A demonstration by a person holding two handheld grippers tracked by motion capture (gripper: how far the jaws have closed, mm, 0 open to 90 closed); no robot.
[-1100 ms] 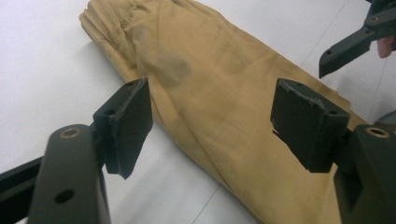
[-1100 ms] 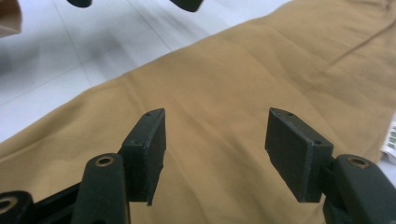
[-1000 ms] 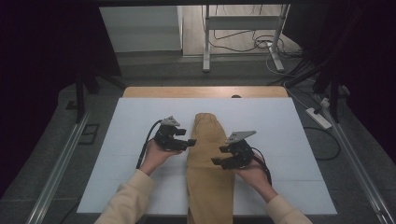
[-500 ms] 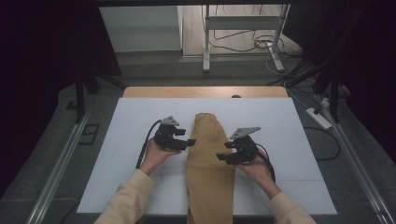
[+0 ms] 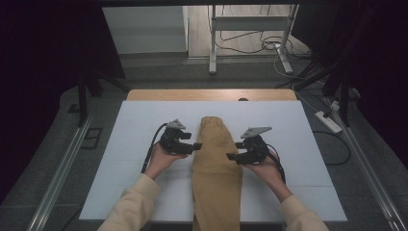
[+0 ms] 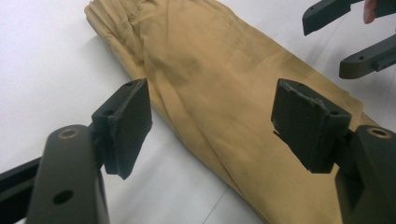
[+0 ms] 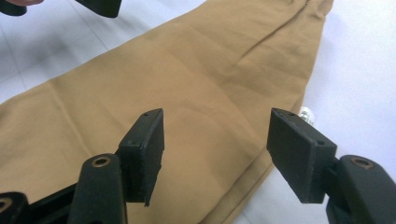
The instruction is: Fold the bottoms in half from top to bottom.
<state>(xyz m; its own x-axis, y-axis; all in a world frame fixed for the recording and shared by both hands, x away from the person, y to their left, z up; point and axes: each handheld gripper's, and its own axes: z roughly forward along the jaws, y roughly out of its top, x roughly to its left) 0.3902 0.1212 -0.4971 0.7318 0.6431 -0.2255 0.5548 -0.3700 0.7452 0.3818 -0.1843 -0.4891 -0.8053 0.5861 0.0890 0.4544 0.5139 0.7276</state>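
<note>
Either side of the trousers [image 5: 216, 159], left gripper [image 5: 196, 145] and right gripper [image 5: 230, 156] gape empty; pinch both edges level, catching every layer.

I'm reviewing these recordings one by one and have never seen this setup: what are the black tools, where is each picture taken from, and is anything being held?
No robot here: a person holds a hand-held tool in each hand, each with two black fingers. The high view looks down from above the person's side of the table. There the left gripper and the right gripper sit on either side of a folded tan garment, probably trousers, lying lengthwise on the white table and hanging over its near edge. The other two pictures come from cameras riding on the tools, looking along their own fingers. In both, the fingers stand apart with the cloth beyond them, not pinched. Nothing is held yet; both tools seem poised beside the garment's edges.
</note>
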